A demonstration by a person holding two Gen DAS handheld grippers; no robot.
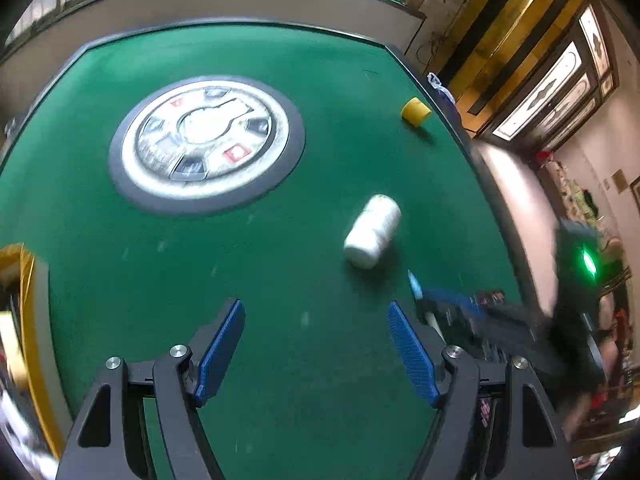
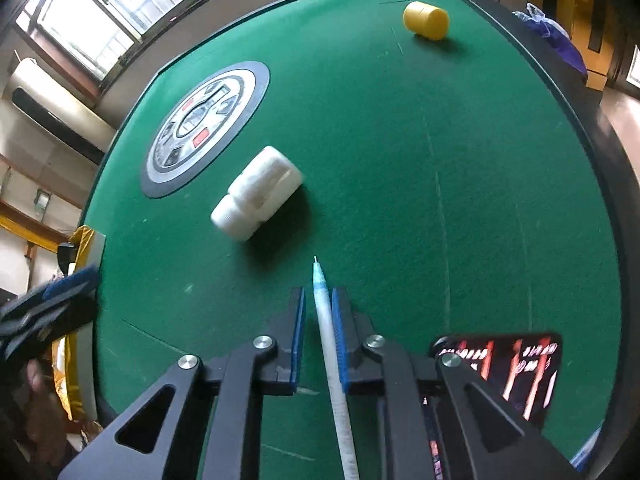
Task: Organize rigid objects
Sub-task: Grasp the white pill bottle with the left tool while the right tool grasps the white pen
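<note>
Right now, right gripper (image 2: 319, 312) clenches on thin white pen w/ pale blue tip (image 2: 326, 320), lower centre. Left gripper (image 1: 316, 344) is released, over green felt table (image 1: 280, 264); white plastic bottle (image 1: 372, 232) lies right of centre.

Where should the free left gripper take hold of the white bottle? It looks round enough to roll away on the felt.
Grip the white bottle across its wide body, not the narrower cap end. It lies on its side on the green table, so come down from above with the open left gripper, pads on the two long sides, square to its axis, which should stop it rolling.
</note>
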